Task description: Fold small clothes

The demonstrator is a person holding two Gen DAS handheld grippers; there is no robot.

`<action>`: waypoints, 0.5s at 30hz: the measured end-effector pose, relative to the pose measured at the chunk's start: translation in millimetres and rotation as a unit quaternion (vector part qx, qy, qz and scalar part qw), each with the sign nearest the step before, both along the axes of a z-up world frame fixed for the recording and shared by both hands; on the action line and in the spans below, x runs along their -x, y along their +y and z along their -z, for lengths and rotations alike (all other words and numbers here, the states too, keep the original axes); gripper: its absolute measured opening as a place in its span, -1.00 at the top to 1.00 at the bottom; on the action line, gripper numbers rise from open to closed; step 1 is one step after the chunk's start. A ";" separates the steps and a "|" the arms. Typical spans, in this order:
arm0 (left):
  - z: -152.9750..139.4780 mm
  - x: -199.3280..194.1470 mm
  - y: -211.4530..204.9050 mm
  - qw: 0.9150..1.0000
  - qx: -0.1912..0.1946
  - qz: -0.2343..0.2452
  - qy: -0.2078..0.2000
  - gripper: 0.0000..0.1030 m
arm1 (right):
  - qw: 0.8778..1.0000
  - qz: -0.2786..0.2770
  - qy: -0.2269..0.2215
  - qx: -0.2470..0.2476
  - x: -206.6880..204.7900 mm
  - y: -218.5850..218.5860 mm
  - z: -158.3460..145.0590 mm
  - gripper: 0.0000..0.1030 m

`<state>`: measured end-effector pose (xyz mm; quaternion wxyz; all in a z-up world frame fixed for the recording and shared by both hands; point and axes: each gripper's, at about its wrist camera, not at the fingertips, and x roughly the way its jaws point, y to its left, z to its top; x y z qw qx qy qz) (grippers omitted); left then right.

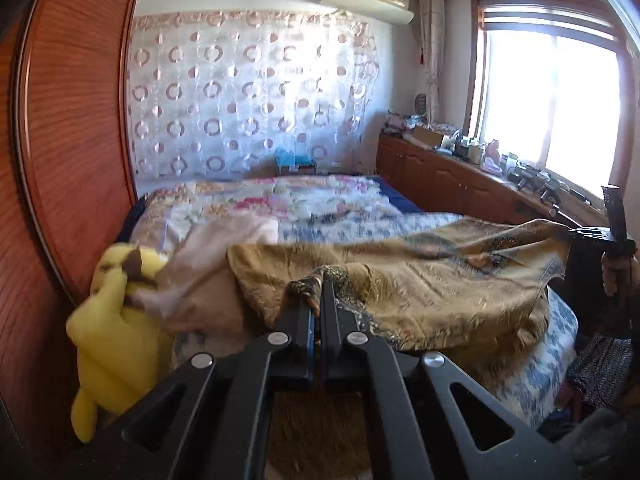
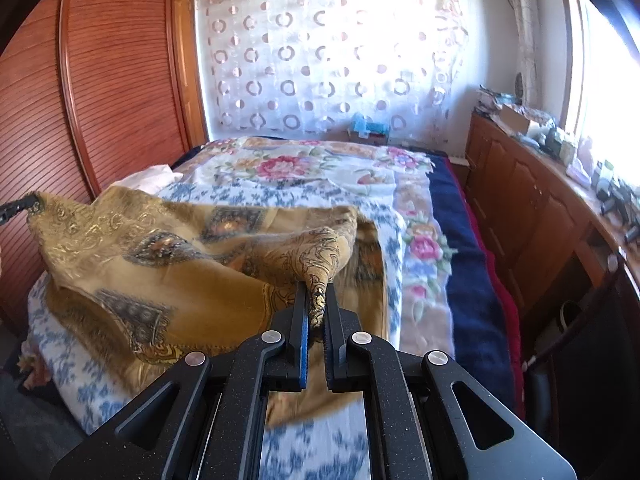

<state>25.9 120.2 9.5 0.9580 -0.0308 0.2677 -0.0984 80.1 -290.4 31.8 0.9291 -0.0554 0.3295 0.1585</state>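
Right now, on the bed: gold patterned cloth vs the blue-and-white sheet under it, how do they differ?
1. The gold patterned cloth is ochre with dark paisley medallions; the blue-and-white sheet is white with blue flowers.
2. The cloth is lifted and rumpled; the sheet lies on the bed.
3. The cloth is pinched at two corners, by the left gripper and the right gripper; neither gripper holds the sheet.
Shared: both are printed fabrics on the same bed.
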 end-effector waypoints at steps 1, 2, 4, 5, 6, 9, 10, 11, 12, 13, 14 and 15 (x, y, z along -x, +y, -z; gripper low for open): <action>7.0 2.3 -0.7 1.000 0.000 -0.003 0.008 1.00 | 1.000 0.002 0.008 -0.002 3.1 -1.3 6.8 0.95; 21.4 4.7 0.8 1.000 0.002 -0.009 0.024 1.00 | 1.000 0.004 0.019 0.000 5.1 -1.7 17.6 0.94; 42.7 5.1 0.7 0.998 0.002 -0.017 0.052 1.00 | 0.999 0.006 0.044 0.005 5.9 1.2 40.2 0.94; 53.6 5.9 0.5 0.998 0.003 -0.022 0.065 1.00 | 0.998 0.006 0.055 0.006 5.9 1.9 50.0 0.94; 64.8 7.1 1.1 0.996 0.005 -0.028 0.079 1.00 | 0.997 0.007 0.070 0.008 4.7 3.1 62.9 0.94; 86.5 10.6 0.1 0.994 0.002 -0.039 0.105 1.00 | 0.996 0.011 0.086 0.011 5.6 3.4 79.5 0.93; 90.5 11.0 -0.2 0.993 0.002 -0.040 0.110 1.00 | 0.996 0.012 0.087 0.013 7.4 4.6 81.7 0.93; 94.8 11.1 -1.6 0.992 0.001 -0.041 0.115 1.00 | 0.996 0.014 0.087 0.015 8.2 5.6 82.7 0.92; 97.3 12.5 -4.5 0.992 -0.001 -0.042 0.116 1.00 | 0.996 0.014 0.085 0.020 9.2 6.9 82.8 0.87; 99.7 12.5 -7.0 0.992 -0.005 -0.045 0.118 0.97 | 0.996 0.016 0.084 0.025 9.2 8.6 81.6 0.83; 101.4 12.0 -7.7 0.992 -0.007 -0.046 0.119 0.96 | 0.996 0.019 0.081 0.030 8.7 9.8 80.1 0.74; 102.2 11.4 -9.1 0.992 -0.006 -0.047 0.119 0.93 | 0.996 0.024 0.077 0.033 8.2 10.6 78.2 0.68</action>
